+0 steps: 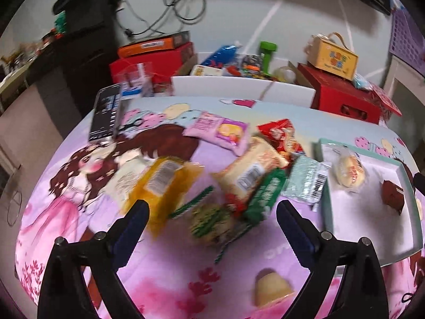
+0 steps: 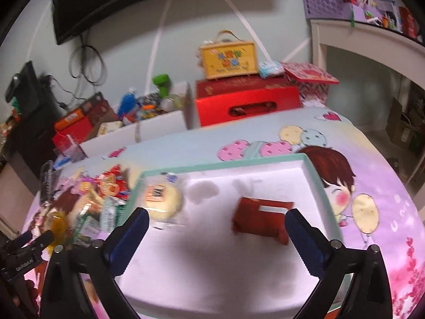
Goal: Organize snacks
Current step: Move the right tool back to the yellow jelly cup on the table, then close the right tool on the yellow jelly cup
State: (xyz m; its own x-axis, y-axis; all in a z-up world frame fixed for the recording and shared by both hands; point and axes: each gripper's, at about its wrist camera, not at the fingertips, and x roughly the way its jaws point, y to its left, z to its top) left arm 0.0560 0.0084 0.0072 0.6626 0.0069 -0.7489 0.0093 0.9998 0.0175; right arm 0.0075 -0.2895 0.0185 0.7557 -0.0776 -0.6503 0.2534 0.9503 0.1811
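My left gripper & right gripper are showing black arms w/ blue pads; silver screws glinting.

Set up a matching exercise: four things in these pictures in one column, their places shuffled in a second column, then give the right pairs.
Things:
1. brown packet
2. yellow packet
3. yellow carry box
4. pale jelly cup

Places:
A. on top of the red box
B. alone on the cloth, nearest the left gripper
C. inside the white tray
D. at the left end of the snack pile

Pairs: 1-C, 2-D, 3-A, 4-B
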